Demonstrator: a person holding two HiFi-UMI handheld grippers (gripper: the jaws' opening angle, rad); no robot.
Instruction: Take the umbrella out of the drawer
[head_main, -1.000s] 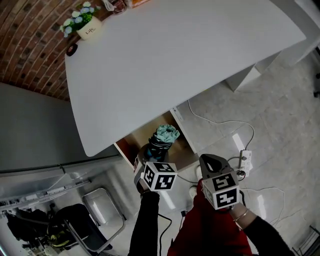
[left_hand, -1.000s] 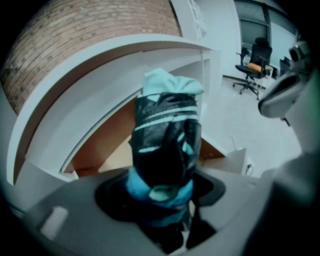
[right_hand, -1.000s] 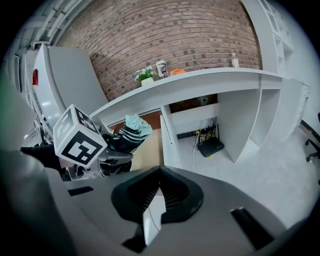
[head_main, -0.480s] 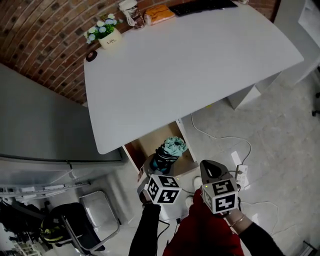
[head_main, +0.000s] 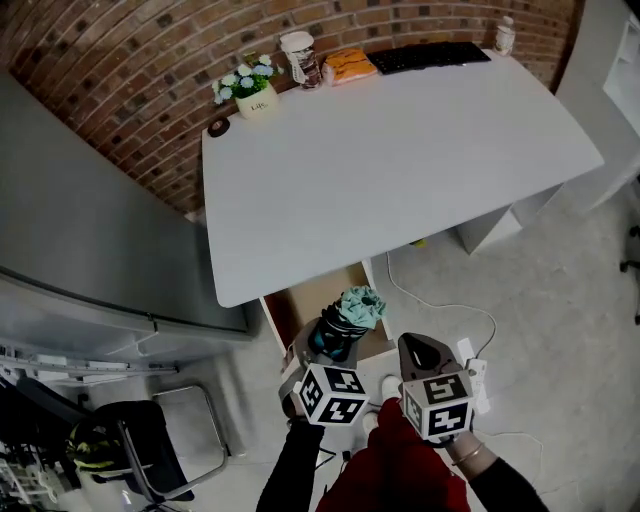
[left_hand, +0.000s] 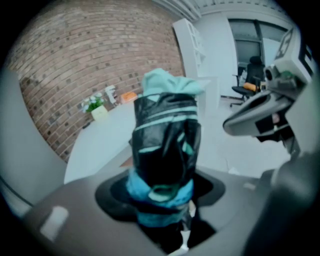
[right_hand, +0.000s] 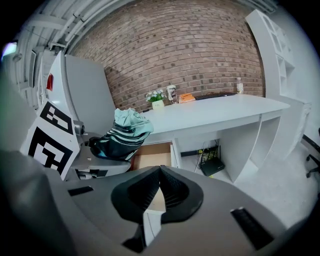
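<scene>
White desk (head_main: 400, 160) | 1 drawer (head_main: 305, 303) | 1 umbrella (head_main: 345, 325) clamped in left gripper (left_hand: 161, 200) jaws | right gripper (right_hand: 160, 169) jaws together

white desk (head_main: 400, 170): flower pot (head_main: 250, 92), cup (head_main: 300, 58), orange packet (head_main: 352, 65), keyboard (head_main: 428, 57), bottle (head_main: 504, 35) along the wall edge; open drawer (head_main: 303, 303) under its front.

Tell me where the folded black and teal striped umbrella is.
The folded black and teal striped umbrella is gripped in the left gripper, low in the middle of the head view, above the open wooden drawer beneath the white desk.
</scene>
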